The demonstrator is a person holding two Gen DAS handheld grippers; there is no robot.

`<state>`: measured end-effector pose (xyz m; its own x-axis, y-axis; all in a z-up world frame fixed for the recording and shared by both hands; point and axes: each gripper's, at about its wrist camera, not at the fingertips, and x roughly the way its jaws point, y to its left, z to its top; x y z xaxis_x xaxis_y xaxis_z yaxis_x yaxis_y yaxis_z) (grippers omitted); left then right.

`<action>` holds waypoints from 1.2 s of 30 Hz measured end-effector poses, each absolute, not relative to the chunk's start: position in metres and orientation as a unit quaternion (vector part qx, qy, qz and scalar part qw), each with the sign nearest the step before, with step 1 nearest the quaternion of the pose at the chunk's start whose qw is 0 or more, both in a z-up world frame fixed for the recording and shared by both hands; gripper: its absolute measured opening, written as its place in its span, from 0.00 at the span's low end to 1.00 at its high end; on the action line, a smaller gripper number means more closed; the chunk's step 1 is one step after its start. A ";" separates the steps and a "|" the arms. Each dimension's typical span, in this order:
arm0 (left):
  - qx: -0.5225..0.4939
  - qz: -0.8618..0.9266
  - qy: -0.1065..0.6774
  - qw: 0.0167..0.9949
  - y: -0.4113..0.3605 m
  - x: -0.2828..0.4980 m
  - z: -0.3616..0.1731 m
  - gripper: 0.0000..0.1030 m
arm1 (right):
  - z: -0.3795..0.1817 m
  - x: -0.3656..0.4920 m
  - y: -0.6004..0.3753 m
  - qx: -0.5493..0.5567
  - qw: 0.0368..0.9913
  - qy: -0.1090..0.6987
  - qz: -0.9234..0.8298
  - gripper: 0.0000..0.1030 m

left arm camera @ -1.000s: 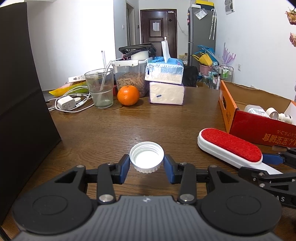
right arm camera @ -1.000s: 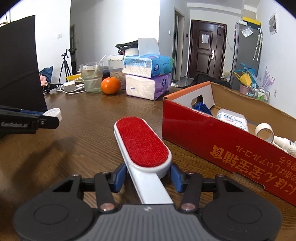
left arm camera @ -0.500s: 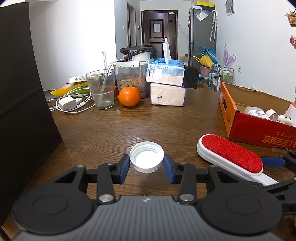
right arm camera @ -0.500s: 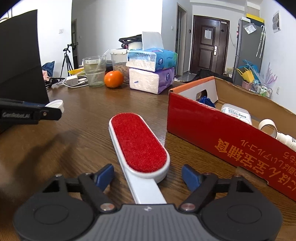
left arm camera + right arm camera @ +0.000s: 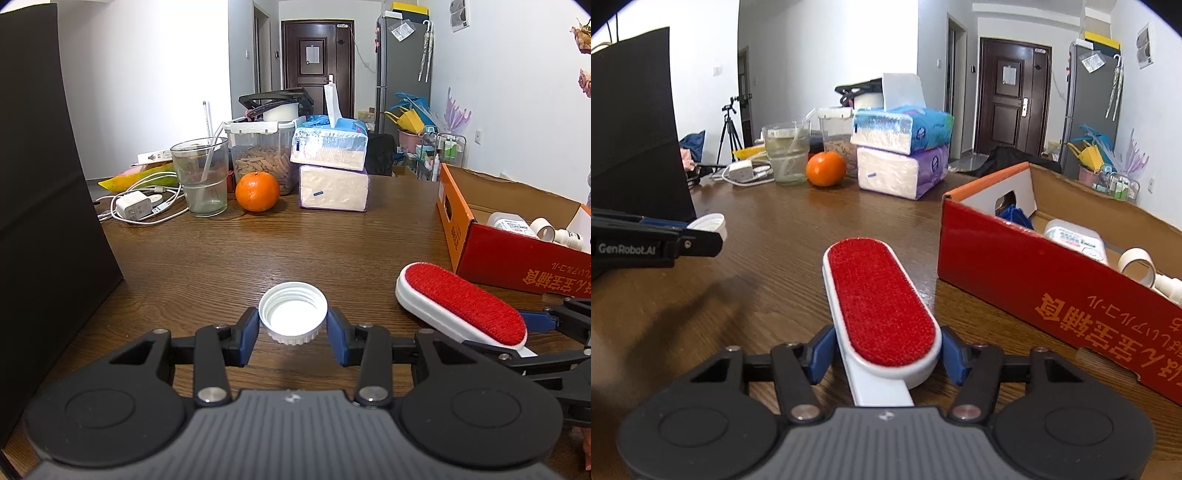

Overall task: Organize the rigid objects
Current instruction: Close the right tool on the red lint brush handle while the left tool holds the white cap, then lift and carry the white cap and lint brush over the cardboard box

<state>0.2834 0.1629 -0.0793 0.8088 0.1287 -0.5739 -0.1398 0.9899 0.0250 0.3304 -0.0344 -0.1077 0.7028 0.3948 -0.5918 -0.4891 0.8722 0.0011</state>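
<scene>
The white cap [image 5: 293, 313] sits open side up between the blue pads of the left gripper [image 5: 293, 328], which pinches it by its ribbed rim above the table [image 5: 295, 243]. From the right wrist view the cap shows at the tip of that gripper, clear of the wood. The lint brush [image 5: 881, 302], red pile up, lies with its handle running back under the right gripper [image 5: 882, 354]. That gripper's jaws are closing around the wide end of the brush head; the pads stand just beside its white edges, and whether they press yet cannot be told for sure. The brush seems to rest on the table, its far end near the red cardboard box [image 5: 1015, 258].

The box is open at the top and already holds a white bottle [image 5: 1075, 236], a tape roll [image 5: 1137, 266] and something blue. Farther back stand an orange [image 5: 257, 191], a glass [image 5: 201, 177], a jar of nuts, two tissue packs [image 5: 332, 170] and a charger with its cable.

The step in hand looks like securing both items before they go into the box. The next move likely calls for a firm grip on the brush, then a lift high enough to clear the box wall, without the two grippers crossing.
</scene>
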 end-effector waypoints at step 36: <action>0.012 0.017 0.294 0.956 0.101 0.254 -0.078 0.40 | -0.065 0.227 -0.120 -0.053 0.948 0.243 0.197 0.57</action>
<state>0.2539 0.1014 -0.0776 0.8264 0.0391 -0.5618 -0.0244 0.9991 0.0336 0.2271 -0.1200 -0.0654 0.8042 0.3478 -0.4819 -0.3989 0.9170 -0.0040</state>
